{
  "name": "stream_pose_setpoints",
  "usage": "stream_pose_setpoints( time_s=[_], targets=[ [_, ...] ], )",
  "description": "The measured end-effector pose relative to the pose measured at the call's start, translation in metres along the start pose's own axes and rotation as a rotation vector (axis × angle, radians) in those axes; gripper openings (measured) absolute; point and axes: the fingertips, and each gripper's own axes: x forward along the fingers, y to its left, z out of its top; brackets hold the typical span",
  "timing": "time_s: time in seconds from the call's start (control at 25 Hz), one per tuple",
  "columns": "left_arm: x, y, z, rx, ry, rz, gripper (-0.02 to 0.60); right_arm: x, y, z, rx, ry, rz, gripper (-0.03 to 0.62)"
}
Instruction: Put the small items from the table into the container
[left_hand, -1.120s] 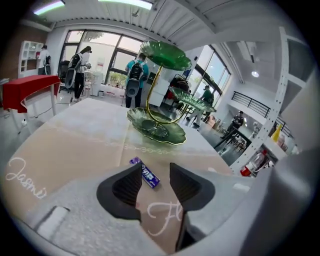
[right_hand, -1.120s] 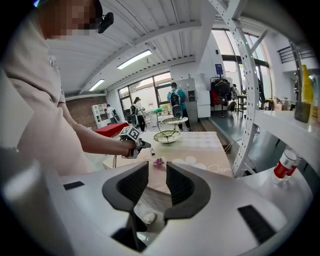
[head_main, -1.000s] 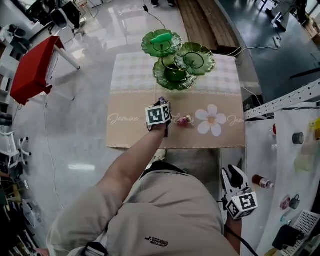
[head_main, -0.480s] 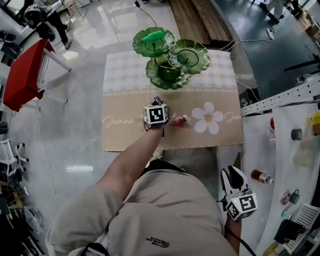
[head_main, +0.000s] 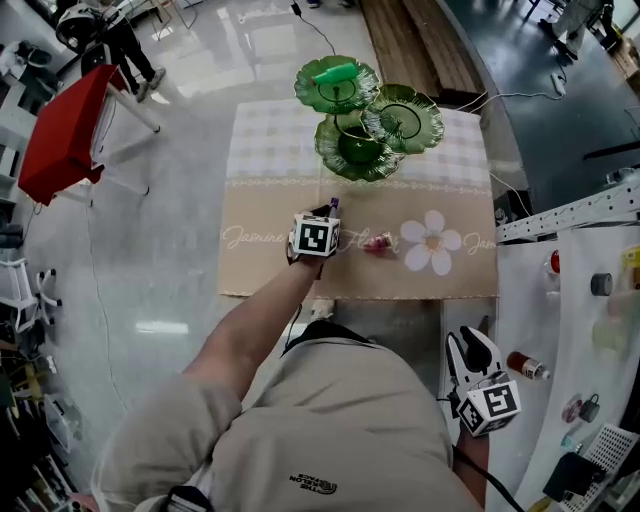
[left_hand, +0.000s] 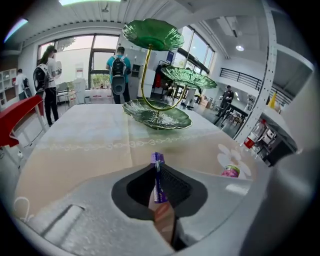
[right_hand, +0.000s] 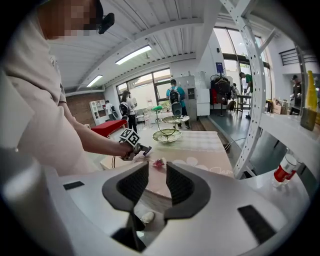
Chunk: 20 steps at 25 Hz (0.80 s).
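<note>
1. right gripper (head_main: 470, 350): lower right of the head view, down by the person's hip and off the table. Its jaws are wide apart with nothing between them. It looks parked so the other arm has the cloth to itself.
2. left gripper (head_main: 328, 210): centre of the head view, arm stretched out over the beige tablecloth (head_main: 260, 265) and pointing towards the far edge. Its jaws are closing, and a thin purple packet (left_hand: 158, 175) is already pinched edge-on between the pads. The top end of the packet sticks out past the tips. Gripping by the flat faces makes sense, since something this thin gives no other hold.
3. The packet is in the grip above the cloth, not in the container yet.
4. pink item (head_main: 378, 243): just right of the left gripper, lying on the cloth next to the printed flower (head_main: 430, 240). It is untouched and is probably the next pick.
5. green tiered dish stand (head_main: 365, 140): top centre of the frame, at the far end of the table. I take this to be the container. A light green piece (head_main: 338, 72) already lies on the upper-left dish. The lowest dish faces the gripper and is probably the easiest place to drop the packet.
</note>
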Motion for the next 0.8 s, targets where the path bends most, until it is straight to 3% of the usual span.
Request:
stream_pose_setpoints(
  time_s=[0.32,0.8],
  targets=[
    [-0.014,0.002,0.007,0.055,-0.036,-0.012,0.023,0.015,0.007,0.008,-0.023,-0.002,0.039,0.120],
    [-0.084,-0.007,0.072,0.122,-0.180,-0.119,0.021,0.035,0.010,0.015,-0.018,-0.020,0.066,0.120]
  ],
)
